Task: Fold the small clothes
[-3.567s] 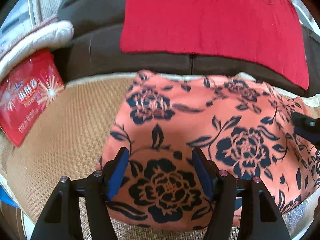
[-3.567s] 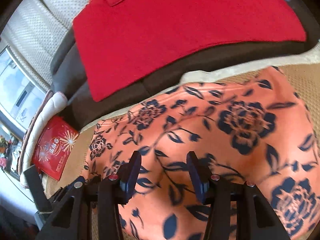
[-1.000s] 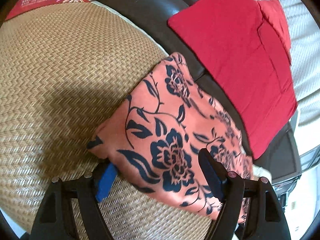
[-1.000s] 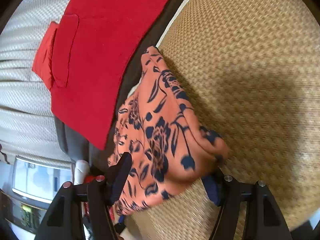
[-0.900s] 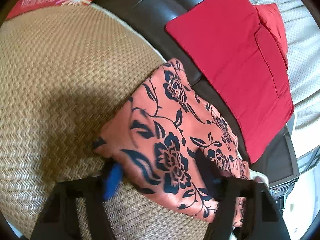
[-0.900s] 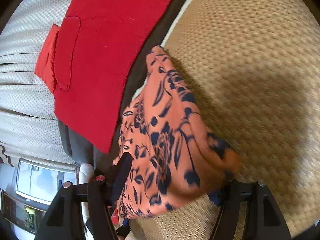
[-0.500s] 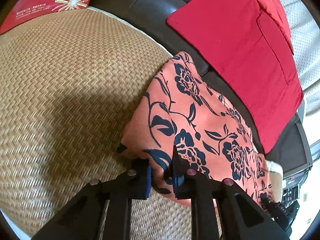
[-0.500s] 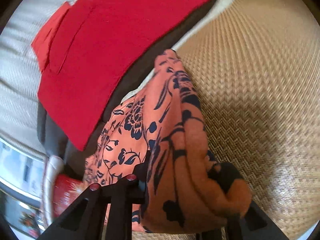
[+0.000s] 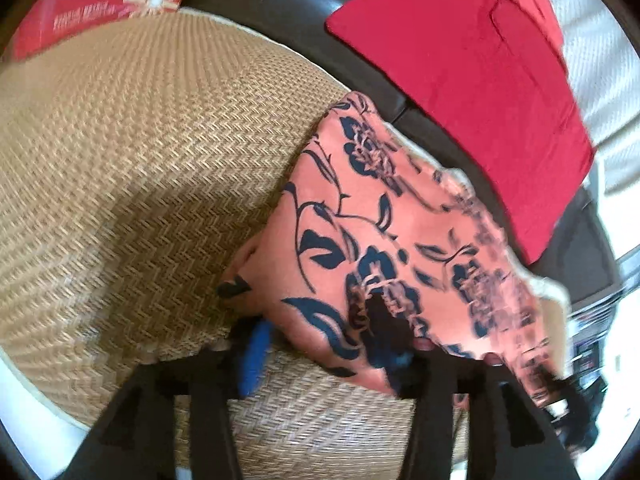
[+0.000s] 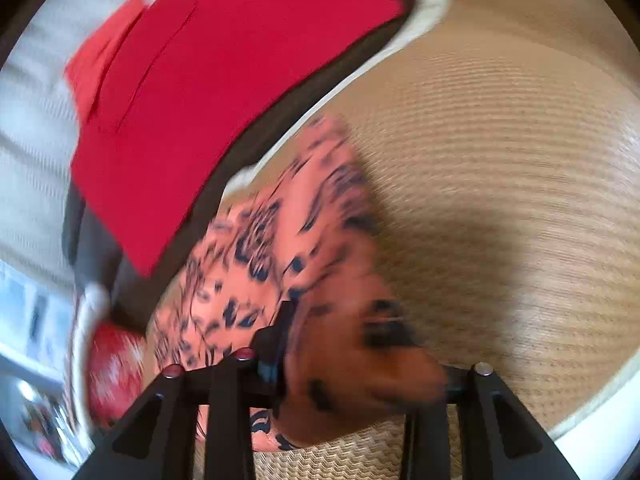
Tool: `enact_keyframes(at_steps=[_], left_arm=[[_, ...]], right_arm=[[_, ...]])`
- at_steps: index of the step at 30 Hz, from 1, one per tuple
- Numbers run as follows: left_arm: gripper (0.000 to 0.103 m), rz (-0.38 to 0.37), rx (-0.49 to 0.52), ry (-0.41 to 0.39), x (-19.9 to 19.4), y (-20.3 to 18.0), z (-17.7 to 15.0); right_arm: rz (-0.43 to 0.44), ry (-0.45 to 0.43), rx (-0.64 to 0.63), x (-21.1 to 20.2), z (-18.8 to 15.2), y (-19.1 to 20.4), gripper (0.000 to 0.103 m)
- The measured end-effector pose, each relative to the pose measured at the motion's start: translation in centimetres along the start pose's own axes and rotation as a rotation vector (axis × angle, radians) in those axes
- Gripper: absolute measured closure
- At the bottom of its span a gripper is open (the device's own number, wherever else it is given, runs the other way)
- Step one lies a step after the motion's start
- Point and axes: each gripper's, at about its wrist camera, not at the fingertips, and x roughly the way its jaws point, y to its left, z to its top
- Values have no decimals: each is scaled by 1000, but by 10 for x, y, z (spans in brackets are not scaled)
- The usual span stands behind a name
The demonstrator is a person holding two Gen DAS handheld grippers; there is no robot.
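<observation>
A folded orange garment with dark blue flowers (image 9: 384,232) lies on the woven straw mat (image 9: 140,152). My left gripper (image 9: 324,348) stands with its jaws apart around the garment's near corner, the cloth lying between the blue pads (image 9: 256,352). In the right wrist view the same garment (image 10: 280,264) is blurred. My right gripper (image 10: 360,372) also has its jaws apart, with the bunched corner of the cloth between them.
A red cloth (image 9: 472,64) lies on the dark sofa seat (image 9: 304,4) behind the mat, also in the right wrist view (image 10: 208,88). A red printed box (image 9: 100,0) sits at the far left. The mat's white border (image 10: 592,412) runs near the right gripper.
Both grippers were shut on the garment's corners half a second ago; now both have their jaws spread apart. The views are blurred with motion and the garment has settled onto the mat.
</observation>
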Motion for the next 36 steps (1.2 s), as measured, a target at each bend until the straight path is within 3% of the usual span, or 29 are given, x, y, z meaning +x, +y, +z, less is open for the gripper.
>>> enact_keyframes(at_steps=[2, 4, 8, 9, 10, 12, 13, 17, 21, 22, 24, 26, 27, 28, 29, 30, 34, 36], left_arm=[[32, -51, -50, -4, -1, 7, 4], [29, -81, -86, -17, 1, 8, 13], [29, -167, -188, -50, 6, 19, 21], [31, -178, -199, -57, 7, 21, 20], [36, -179, -208, -63, 9, 22, 21], [74, -140, -207, -40, 13, 24, 19], [77, -127, -212, -37, 16, 27, 17], [79, -133, -187, -50, 13, 27, 18], [78, -131, -134, -70, 6, 17, 18], [75, -129, -134, -66, 7, 17, 19], [53, -155, -158, -56, 13, 20, 23], [46, -186, -156, -61, 14, 17, 25], [46, -178, -133, -65, 14, 14, 26], [47, -167, -111, -72, 15, 10, 27], [57, -154, -93, -89, 13, 6, 28], [81, -145, -79, -107, 10, 4, 28], [83, -172, -21, -165, -2, -11, 30], [84, -189, 55, -191, -13, -27, 28]], right_arm=[[-29, -62, 69, -15, 3, -16, 49], [-84, -201, 62, -37, 5, -16, 49], [-87, -302, -183, -39, -6, 42, 54], [-61, -269, -268, -28, -11, 62, 66], [-45, -212, -346, -11, -18, 84, 68], [-7, -98, -429, 20, -31, 113, 72], [5, -67, -451, 32, -38, 123, 72], [19, 52, -527, 75, -67, 152, 74], [86, 98, -466, 108, -63, 164, 74], [85, 130, -432, 118, -63, 162, 73], [85, 209, -348, 139, -69, 152, 73], [144, 238, -268, 139, -66, 142, 74], [154, 253, -258, 140, -66, 140, 80], [148, 262, -266, 140, -67, 139, 83], [147, 270, -268, 142, -68, 138, 83], [161, 279, -258, 142, -69, 136, 83], [196, 311, -238, 144, -69, 127, 88], [208, 331, -238, 144, -70, 126, 89]])
